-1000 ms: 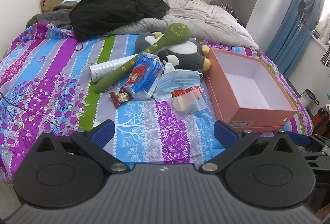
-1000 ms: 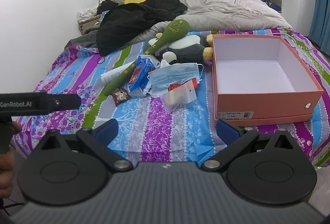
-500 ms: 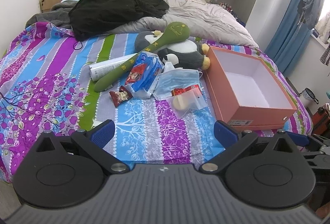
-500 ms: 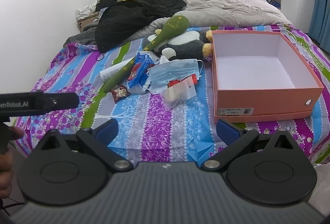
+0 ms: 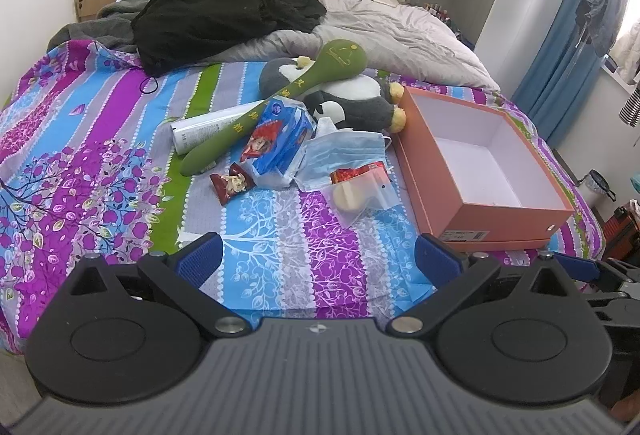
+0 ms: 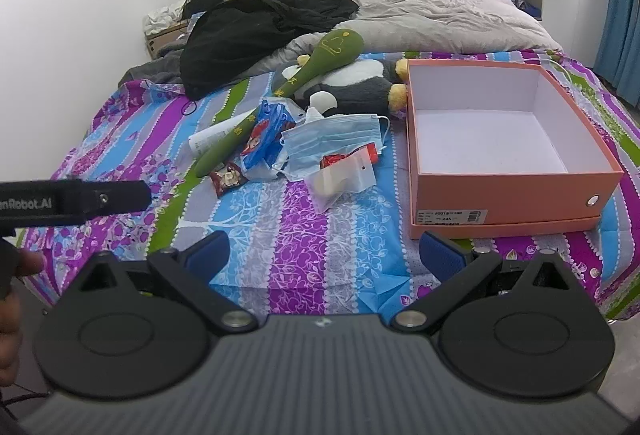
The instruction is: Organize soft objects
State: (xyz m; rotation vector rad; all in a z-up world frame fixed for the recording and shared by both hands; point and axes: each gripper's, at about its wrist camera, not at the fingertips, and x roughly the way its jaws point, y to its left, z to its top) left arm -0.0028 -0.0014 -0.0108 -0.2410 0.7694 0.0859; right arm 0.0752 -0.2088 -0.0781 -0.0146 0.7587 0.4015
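Note:
A pile of soft things lies mid-bed: a grey-and-white plush penguin (image 5: 352, 99) (image 6: 352, 85), a green plush mallet (image 5: 280, 103) (image 6: 304, 75) across it, blue face masks (image 5: 344, 155) (image 6: 332, 143), a blue tissue pack (image 5: 280, 139) (image 6: 264, 135), a small red snack packet (image 5: 232, 185) (image 6: 226, 177) and a clear bag (image 5: 356, 193) (image 6: 340, 181). An open, empty orange box (image 5: 500, 215) (image 6: 516, 195) stands to their right. My left gripper (image 5: 318, 259) and right gripper (image 6: 324, 255) are both open and empty, held over the bed's near edge.
A white tube (image 5: 212, 127) lies under the mallet. A black garment (image 5: 224, 15) and a grey duvet (image 5: 392, 39) cover the far half of the bed. The left gripper's body (image 6: 72, 201) shows at the right wrist view's left edge. Blue curtains (image 5: 560, 43) hang at right.
Both grippers have moved slightly nearer the bed; the pile and box look a little larger. Nothing on the bed has moved.

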